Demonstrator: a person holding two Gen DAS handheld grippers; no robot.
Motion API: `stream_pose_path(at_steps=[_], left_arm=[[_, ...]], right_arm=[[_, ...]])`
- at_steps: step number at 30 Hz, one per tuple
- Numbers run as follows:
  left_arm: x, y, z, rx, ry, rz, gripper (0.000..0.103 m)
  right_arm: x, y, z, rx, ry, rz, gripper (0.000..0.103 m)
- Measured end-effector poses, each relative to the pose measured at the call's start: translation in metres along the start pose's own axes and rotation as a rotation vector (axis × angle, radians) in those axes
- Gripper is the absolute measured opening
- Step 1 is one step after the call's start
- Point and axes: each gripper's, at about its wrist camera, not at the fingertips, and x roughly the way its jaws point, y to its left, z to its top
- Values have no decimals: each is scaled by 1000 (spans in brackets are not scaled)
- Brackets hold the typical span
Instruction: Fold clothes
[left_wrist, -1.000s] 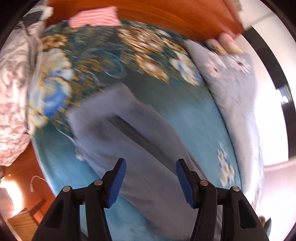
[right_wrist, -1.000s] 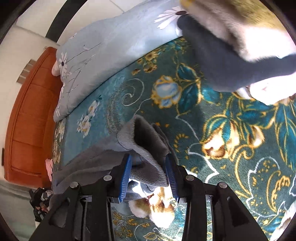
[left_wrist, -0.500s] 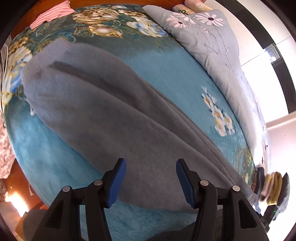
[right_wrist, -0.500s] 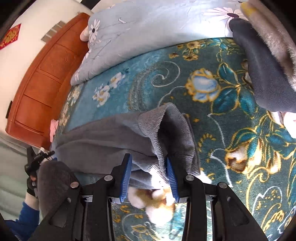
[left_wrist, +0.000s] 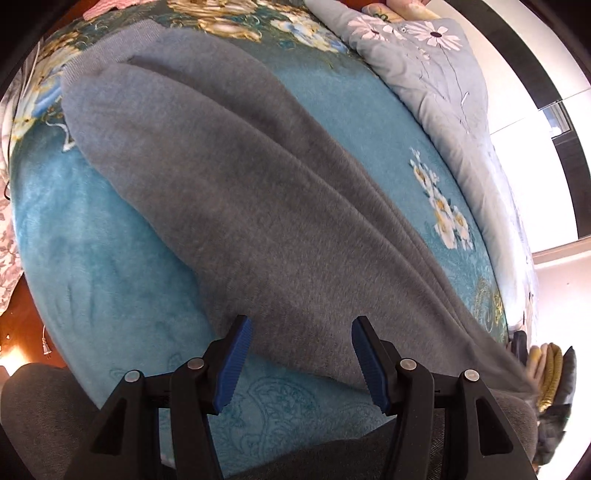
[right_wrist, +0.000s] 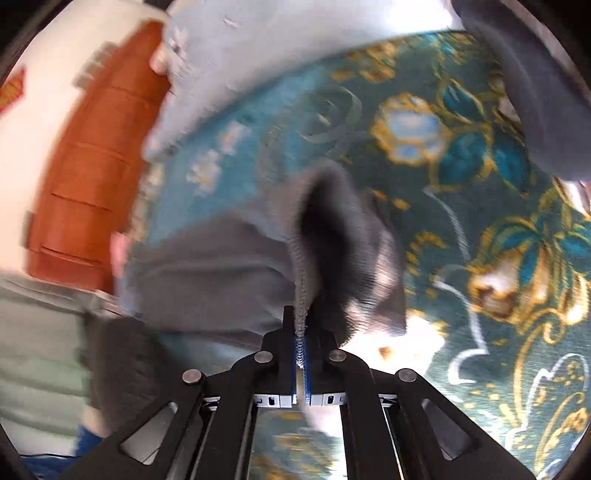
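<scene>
**Grey garment half doubled, one ribbed edge clamped**

On the bed, across a teal plush blanket with gold and blue flowers (left_wrist: 92, 258), lies a long grey fleece garment (left_wrist: 258, 206). It looks like trousers: two lengths run side by side with a seam-like crease between them, and a ribbed band shows at the far end. Judged from that, a lengthwise fold is already in place; the cross folds that would make a compact bundle are not. A stack of folded clothes (left_wrist: 550, 373) shows at the right edge of the left view.

Left tool (left_wrist: 301, 360): blue pads spread wide, nothing between them, poised low over the near edge of the grey cloth, pointing along its length. Contact with the fabric cannot be told.

Right tool (right_wrist: 301, 354): pads pinched together on the garment's ribbed knit hem, which stands up from the grip in a hollow fold. This view is blurred. A pale grey quilt with daisy print (right_wrist: 295, 44) and an orange-brown wooden headboard (right_wrist: 92, 166) lie beyond.

Remaining, by my reckoning: carry the gripped end over towards the far band and flatten.
</scene>
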Motion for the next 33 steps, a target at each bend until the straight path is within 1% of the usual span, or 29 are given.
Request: stream_pose_path(at_steps=[2,3,4,5,6,7,9,10,13,14,17,19,20,21,23,26,30,31,32,33], left_arm=[[-7,6,1,-16,-10,-6,61],[-9,9,1,-27,-15,-10,61],[-11,13,1,-36,-17,-13,61],[-11,15,1,-42,-15,-9,61],[-11,17,1,-47,-12,-5,61],[-11,19,0,-53,-9,-2,61],[-8,21,0,-58,-5,6,61],[-7,21,0,-59,-4,10,61],[-9,23,1,-66,-8,13,61],[-9,23,2,-68,-11,12,61],[-8,23,2,-68,-9,10,61],[-6,23,1,-67,-4,9,61],[-6,22,0,-64,1,11,61],[-5,22,0,-61,4,12,61],[-5,21,-1,-57,7,13,61],[-6,23,0,-68,1,7,61],[-5,25,1,-80,6,3,61],[-4,26,1,-81,7,4,61],[-4,26,1,-83,9,4,61],[-3,26,1,-84,10,4,61]], right_arm=[[-9,9,5,17,-32,74,2],[-16,11,9,18,-53,88,2],[-20,10,11,4,-58,49,2],[-18,7,12,-15,-43,-29,2],[-10,-3,10,-28,3,-147,2],[0,-15,5,-13,52,-207,2],[19,-40,-6,17,134,-312,2],[22,-48,-11,23,137,-328,2],[19,-61,-19,91,84,-279,3],[19,-61,-19,92,79,-271,4],[17,-50,-12,44,83,-286,5],[16,-46,-5,27,62,-279,5],[16,-44,-1,20,51,-275,10],[19,-46,5,24,50,-272,16],[30,-45,14,19,64,-278,24],[47,-41,25,-3,90,-309,26],[62,-40,34,10,113,-302,26],[66,-38,35,4,121,-304,24],[69,-37,36,-2,128,-306,12],[67,-34,38,-7,113,-288,3]])
